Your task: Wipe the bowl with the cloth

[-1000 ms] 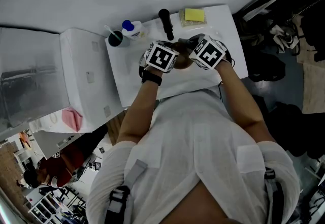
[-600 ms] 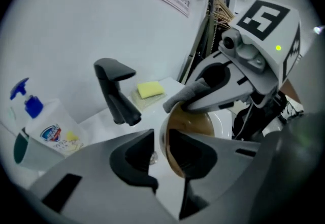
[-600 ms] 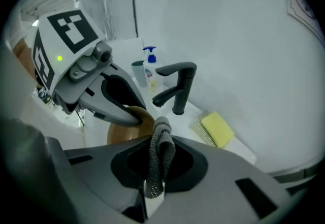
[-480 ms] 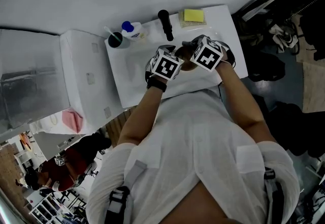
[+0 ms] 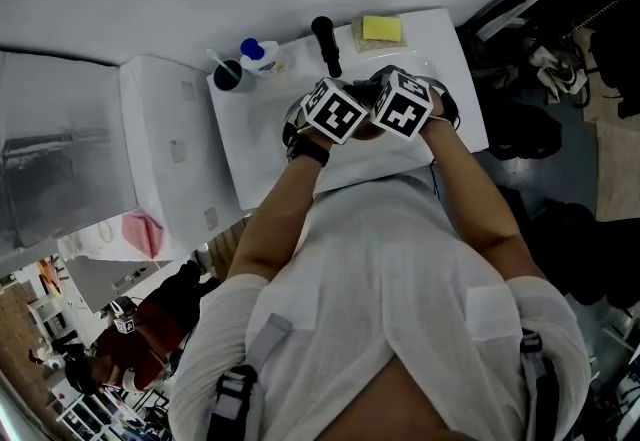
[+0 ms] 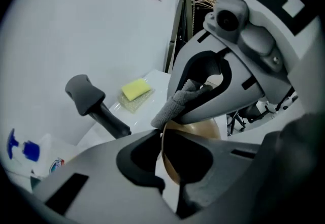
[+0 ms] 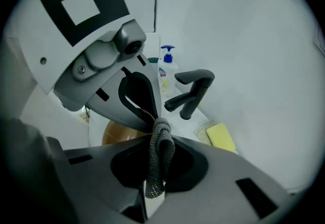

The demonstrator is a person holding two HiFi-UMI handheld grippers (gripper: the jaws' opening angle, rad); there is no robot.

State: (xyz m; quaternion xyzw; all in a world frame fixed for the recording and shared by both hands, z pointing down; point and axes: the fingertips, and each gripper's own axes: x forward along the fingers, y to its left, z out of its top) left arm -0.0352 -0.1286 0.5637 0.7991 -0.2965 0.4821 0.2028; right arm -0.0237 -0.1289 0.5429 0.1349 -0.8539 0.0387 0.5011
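Note:
A tan bowl [image 6: 199, 129] stands on edge between my two grippers, mostly hidden under their marker cubes in the head view. My left gripper [image 6: 165, 139] has just been closing and is shut on the bowl's rim, which runs between its jaws. My right gripper [image 7: 157, 154] is shut on a bunched grey cloth [image 7: 161, 149]. That cloth [image 6: 177, 103] touches the bowl's top edge in the left gripper view. In the head view the left cube [image 5: 335, 111] and the right cube [image 5: 402, 102] sit side by side over the white counter [image 5: 260, 144].
A black handle [image 5: 325, 45] stands at the counter's back, with a yellow sponge [image 5: 381, 29] to its right. A blue-pump soap bottle [image 5: 258, 56] and a dark cup [image 5: 228, 76] stand at the back left. A white box [image 5: 165, 149] adjoins the counter's left side.
My left gripper has shifted right, toward the right one, so the two marker cubes now sit close together. The right gripper edged slightly left and rolled.

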